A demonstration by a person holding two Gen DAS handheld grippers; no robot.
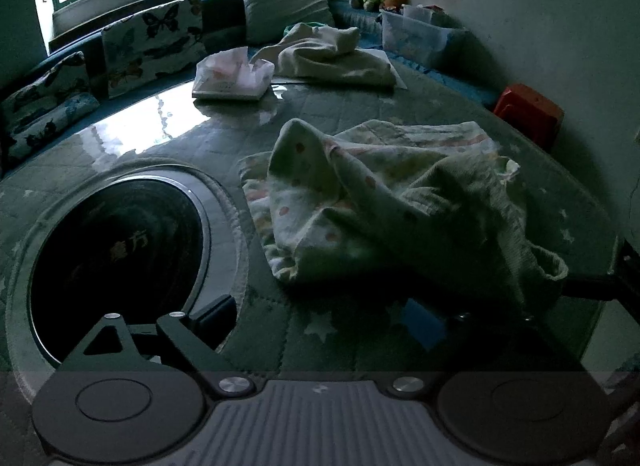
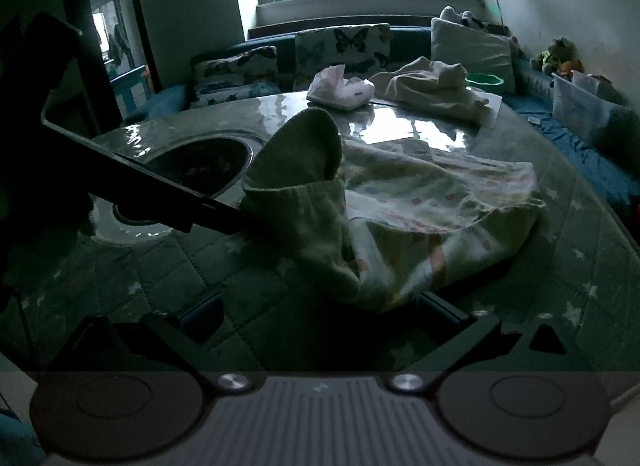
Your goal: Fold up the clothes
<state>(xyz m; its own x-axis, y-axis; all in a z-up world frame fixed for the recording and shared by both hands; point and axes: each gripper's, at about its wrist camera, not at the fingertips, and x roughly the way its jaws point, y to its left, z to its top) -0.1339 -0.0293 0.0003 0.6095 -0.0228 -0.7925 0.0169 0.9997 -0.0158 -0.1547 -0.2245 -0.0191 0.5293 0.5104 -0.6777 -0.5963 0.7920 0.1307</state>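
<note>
A small pale garment with coloured dots [image 1: 360,193] lies crumpled on the round table; it also shows in the right wrist view [image 2: 420,209]. My left gripper [image 1: 320,322] is open, its fingers wide apart just short of the garment's near edge. In the right wrist view the left gripper's dark body [image 2: 132,181] reaches in from the left and touches a raised ribbed fold [image 2: 304,169]. My right gripper [image 2: 320,318] is open, its fingers spread on either side of the garment's near hem, which hangs over the right finger [image 2: 444,308].
A round dark burner recess [image 1: 116,258] is set in the table [image 1: 340,342]. A tissue pack [image 1: 232,73] and another cream garment [image 1: 332,53] lie at the far side. Cushions [image 2: 344,45], a clear box [image 1: 416,35] and a red stool [image 1: 528,109] surround the table.
</note>
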